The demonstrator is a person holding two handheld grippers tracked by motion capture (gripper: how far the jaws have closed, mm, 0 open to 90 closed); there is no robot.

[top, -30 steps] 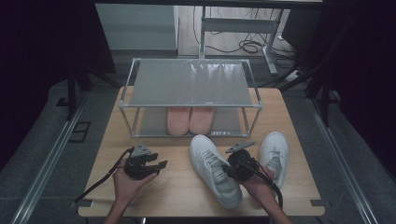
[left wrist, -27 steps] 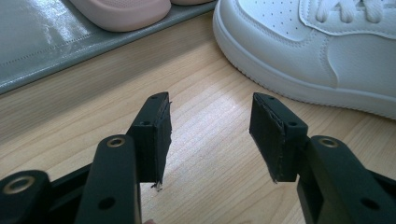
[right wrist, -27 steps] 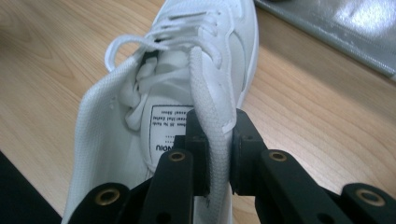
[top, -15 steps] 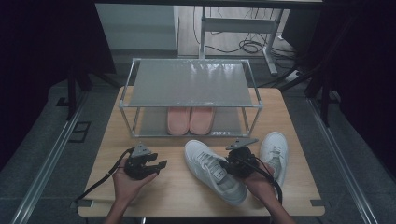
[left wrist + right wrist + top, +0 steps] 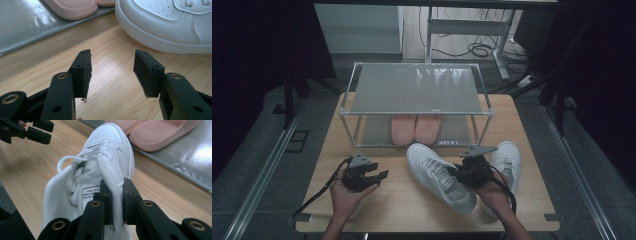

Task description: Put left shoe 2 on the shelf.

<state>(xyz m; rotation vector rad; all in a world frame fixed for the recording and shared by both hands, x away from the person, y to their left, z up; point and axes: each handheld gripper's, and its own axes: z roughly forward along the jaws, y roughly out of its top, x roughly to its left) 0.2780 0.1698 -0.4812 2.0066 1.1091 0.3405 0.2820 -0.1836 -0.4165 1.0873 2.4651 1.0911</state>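
A white sneaker (image 5: 439,176) lies slantwise on the wooden table (image 5: 402,205), its toe toward the rack. My right gripper (image 5: 457,172) is shut on this sneaker's tongue (image 5: 110,172), pinched edge-on between the two jaws of the right gripper (image 5: 117,185). The second white sneaker (image 5: 506,156) rests just right of that hand. My left gripper (image 5: 379,175) is held level to the left, jaws open with nothing between them; in the left gripper view, the left gripper (image 5: 112,56) points at bare wood short of the sneaker's toe (image 5: 170,27).
A metal shoe rack (image 5: 417,87) stands at the back of the table. A pair of pink slippers (image 5: 416,127) sits on its lower shelf (image 5: 25,25). Cables trail from both grippers toward the front edge.
The held sneaker's toe has swung a little to the left with the right gripper. The left gripper has stayed where it was.
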